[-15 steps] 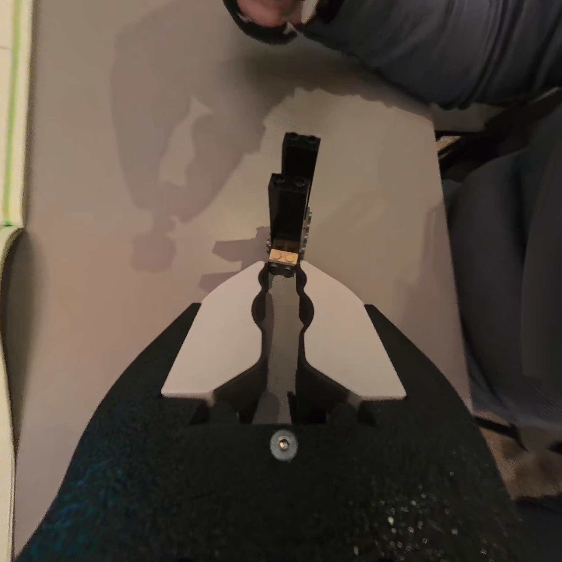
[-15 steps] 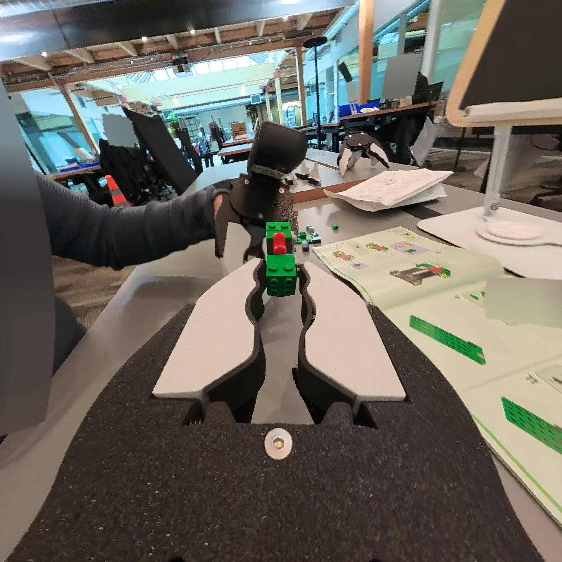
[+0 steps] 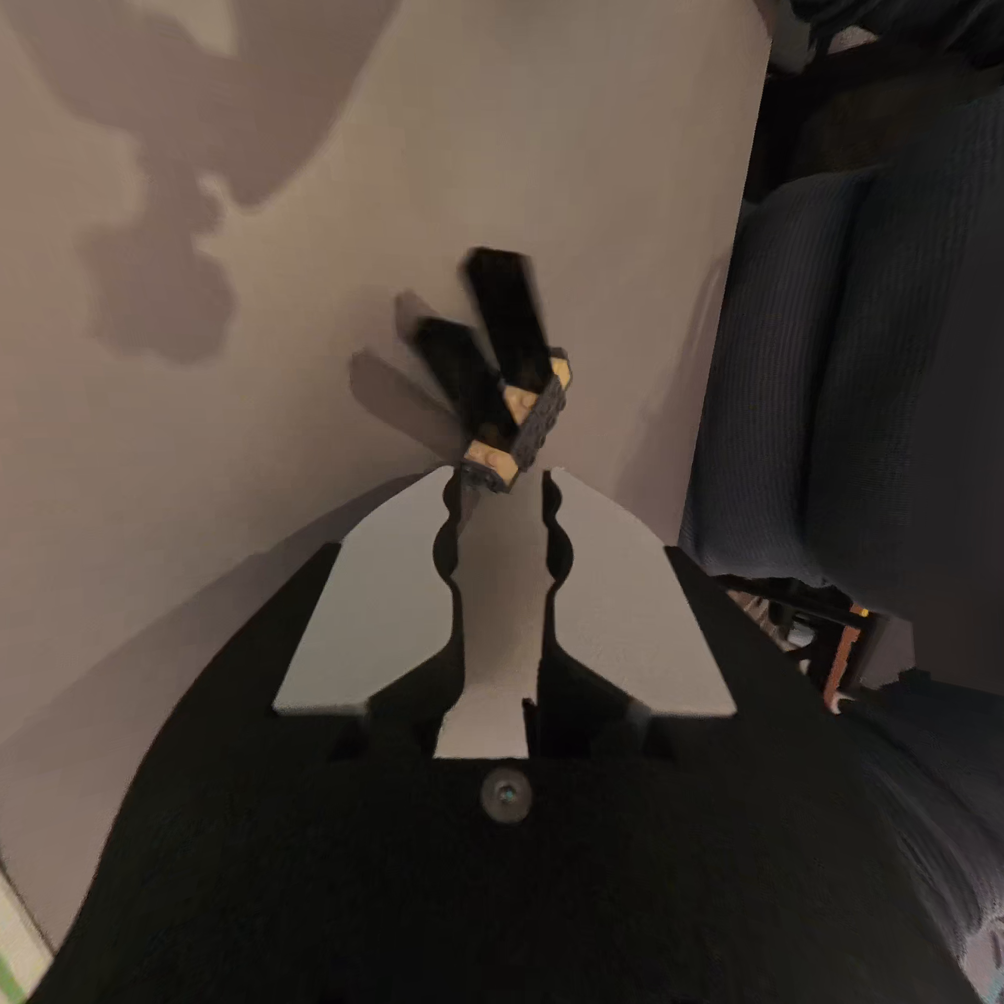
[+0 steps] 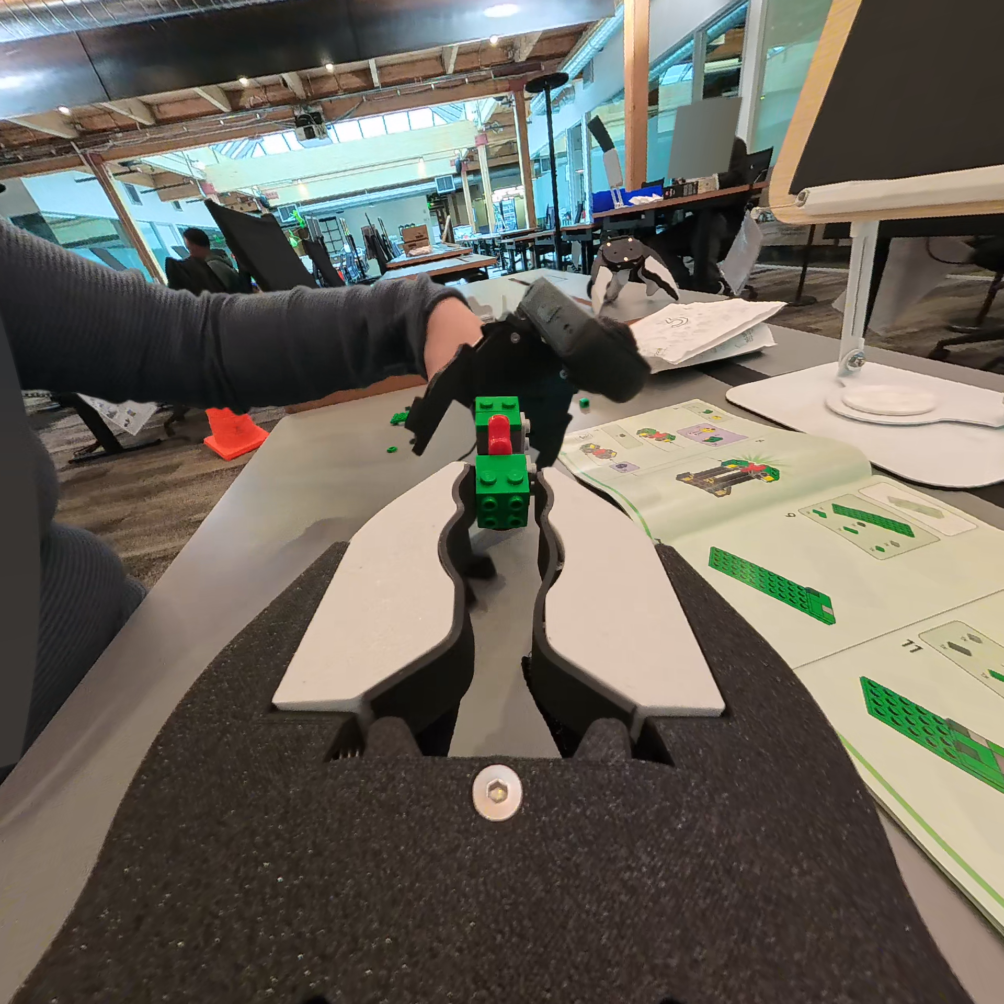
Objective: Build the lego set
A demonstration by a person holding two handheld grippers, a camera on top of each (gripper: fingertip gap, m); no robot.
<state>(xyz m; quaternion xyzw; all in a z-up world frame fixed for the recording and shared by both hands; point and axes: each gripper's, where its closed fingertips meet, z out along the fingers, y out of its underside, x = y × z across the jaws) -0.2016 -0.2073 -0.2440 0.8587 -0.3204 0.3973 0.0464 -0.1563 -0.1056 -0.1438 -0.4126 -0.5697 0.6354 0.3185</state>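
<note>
In the left wrist view a black brick assembly (image 3: 500,380) with tan plates and a dark grey base tilts to the left, blurred, just past my left gripper (image 3: 497,478). That gripper is open, and only the left fingertip is at the assembly's base. My right gripper (image 4: 502,478) is shut on a green brick assembly (image 4: 502,489) with a red piece (image 4: 497,434), held above the grey table (image 4: 326,489). The left gripper's black fingers (image 4: 443,399) show right behind the green assembly, held by a hand in a dark sleeve.
An open instruction booklet (image 4: 760,516) lies to the right, a white stand base (image 4: 880,424) beyond it. Loose green pieces (image 4: 399,418) and a crumpled paper bag (image 4: 701,331) lie farther back. In the left wrist view the table edge (image 3: 744,326) borders a person's dark-clad leg (image 3: 842,380). There is about 15 centimeters between the tips of the two grippers.
My left gripper has opened and let go of the black assembly, which has tipped over to the left. The left hand has rolled and swung. My right gripper still holds the green assembly.
</note>
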